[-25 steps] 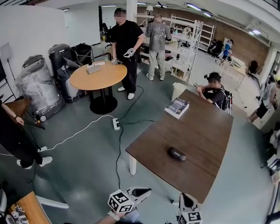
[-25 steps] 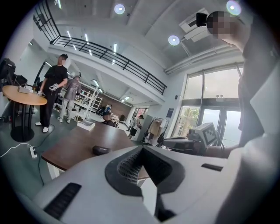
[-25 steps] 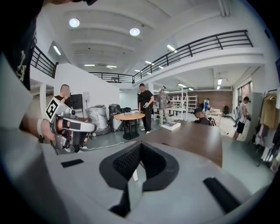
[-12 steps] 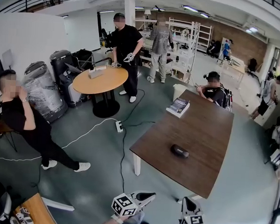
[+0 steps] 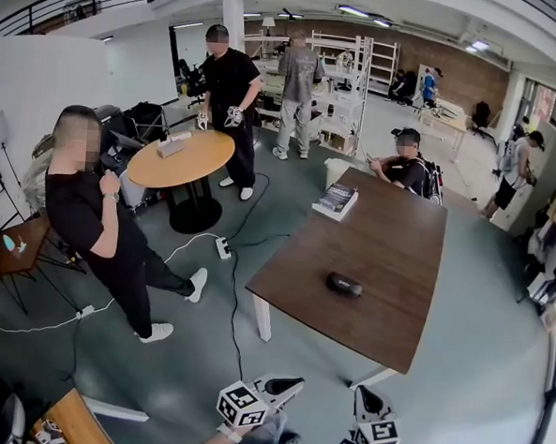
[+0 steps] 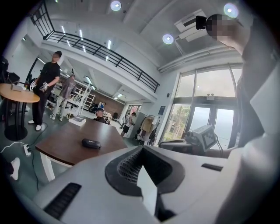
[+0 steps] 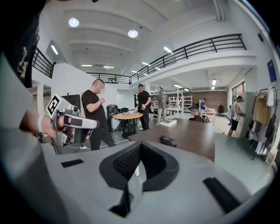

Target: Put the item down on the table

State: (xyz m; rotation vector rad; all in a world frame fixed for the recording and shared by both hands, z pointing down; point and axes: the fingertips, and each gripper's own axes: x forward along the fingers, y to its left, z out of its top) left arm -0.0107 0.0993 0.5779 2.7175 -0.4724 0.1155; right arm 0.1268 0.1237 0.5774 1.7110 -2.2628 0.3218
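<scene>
A small black oblong case (image 5: 344, 284) lies on the brown rectangular table (image 5: 388, 261), well ahead of both grippers. My left gripper (image 5: 282, 387) and right gripper (image 5: 369, 398) hover low at the near edge of the head view, short of the table's near corner. In the left gripper view the jaws of the left gripper (image 6: 142, 151) are shut with nothing between them, and the case (image 6: 91, 143) shows far off. The right gripper (image 7: 141, 146) is likewise shut and empty, with the case (image 7: 168, 141) beyond it on the table.
A book (image 5: 336, 200) lies at the table's far left corner, and a seated person (image 5: 408, 168) is at its far end. A person in black (image 5: 99, 224) stands on the floor to the left. A power strip with cables (image 5: 223, 248) lies near a round wooden table (image 5: 180, 157).
The person in black has come in from the left and stood up nearer the middle of the floor. The view has shifted slightly. Both grippers stay shut at the bottom.
</scene>
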